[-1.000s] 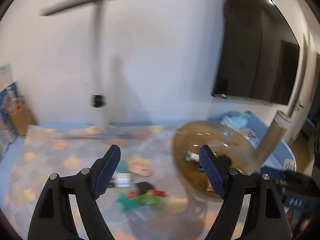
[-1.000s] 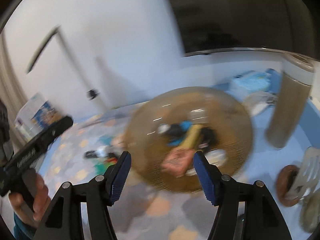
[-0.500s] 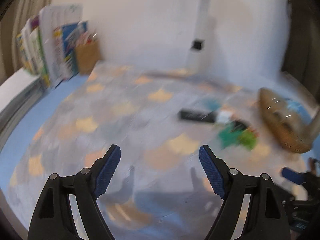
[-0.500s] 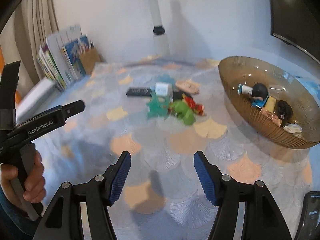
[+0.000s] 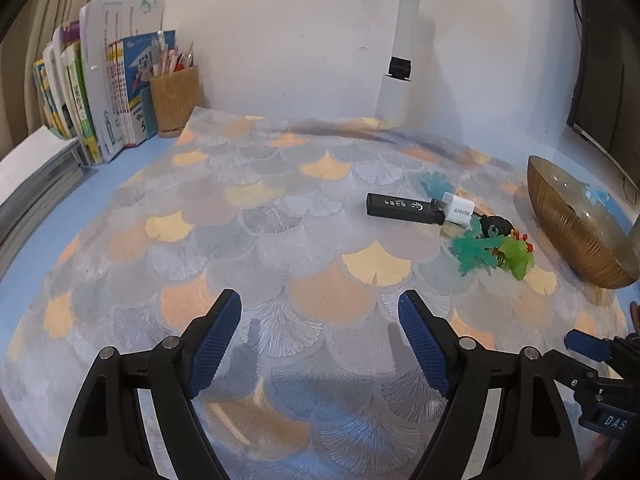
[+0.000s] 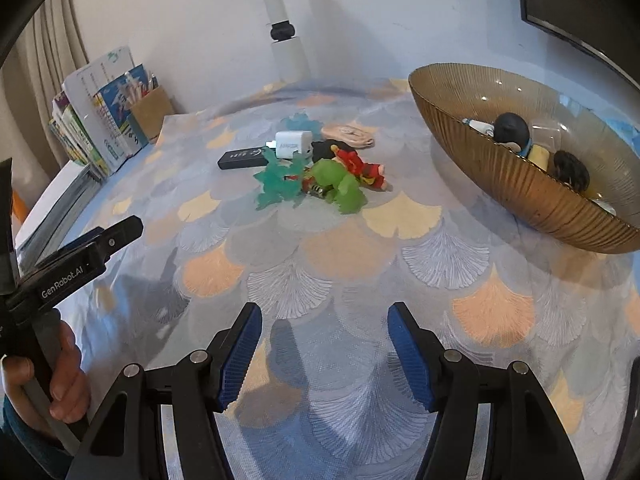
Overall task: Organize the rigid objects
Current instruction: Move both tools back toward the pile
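A cluster of small items lies mid-mat: a black stick-shaped device, a white charger block, a teal translucent figure, a green translucent figure and a red toy. An amber ribbed glass bowl at the right holds several small objects. My left gripper hangs open over bare mat, well short of the cluster. My right gripper is open too, nothing between its pads, with the cluster ahead and the bowl ahead right.
A fan-patterned mat covers a blue table. Books and a pen holder stand at the back left. A white lamp post rises at the back wall. A hand holds the left gripper's handle.
Both grippers dropped and tilted down toward the mat. The left view swung off the bowl to the open mat; the right view pulled back so the bowl now sits to the right.
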